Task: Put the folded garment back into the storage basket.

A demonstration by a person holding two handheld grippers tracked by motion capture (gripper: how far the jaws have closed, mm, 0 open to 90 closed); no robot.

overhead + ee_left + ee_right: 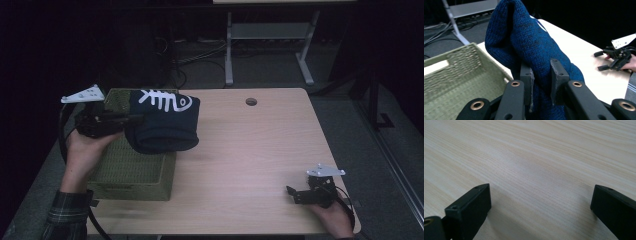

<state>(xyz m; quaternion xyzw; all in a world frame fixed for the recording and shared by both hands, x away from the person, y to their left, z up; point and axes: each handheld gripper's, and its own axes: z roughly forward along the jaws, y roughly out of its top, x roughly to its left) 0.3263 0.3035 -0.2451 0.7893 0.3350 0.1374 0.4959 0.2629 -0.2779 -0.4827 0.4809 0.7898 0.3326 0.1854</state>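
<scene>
A folded dark blue knitted garment (165, 125) with a white fish-bone pattern hangs in the air over the right edge of the green woven basket (132, 170). My left gripper (131, 119) is shut on its left end, and in the left gripper view the two pads pinch the blue knit (531, 50) between them. My right gripper (292, 194) rests low on the table at the near right corner, jaws wide apart, with only bare wood (536, 170) between them. It also appears far off as the right gripper (600, 60) in the left gripper view.
The basket stands at the table's left side, its inside (456, 82) holding nothing I can see. A round cable hole (251, 101) sits near the table's far edge. Behind the table a white desk frame (270, 45) and cables lie on a dark floor.
</scene>
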